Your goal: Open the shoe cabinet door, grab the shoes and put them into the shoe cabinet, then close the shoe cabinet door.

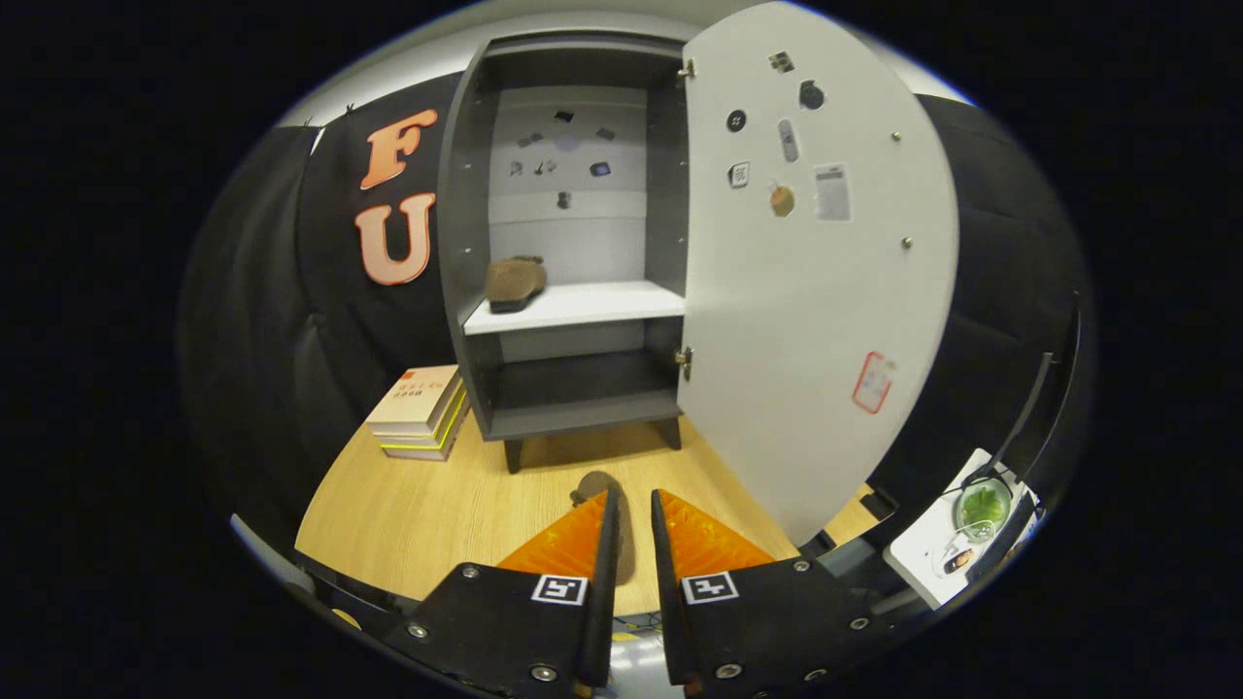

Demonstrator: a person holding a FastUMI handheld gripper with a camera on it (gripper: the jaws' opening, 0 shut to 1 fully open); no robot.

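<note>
One shoe (515, 282) already sits on the left end of the cabinet's white shelf (583, 306); the door (806, 291) stands open. The second shoe (607, 519) lies on the wooden floor (437, 505), just ahead of the gripper (633, 515), its long axis along the fingers. Brown, suede-like, low-cut. Fingers are narrowly parted, gripping nothing.

Two shoes: one (515, 282) on the cabinet (466, 243) shelf, one (607, 515) between the gripper (631, 505) fingers. Three stacked books (418, 413).
</note>
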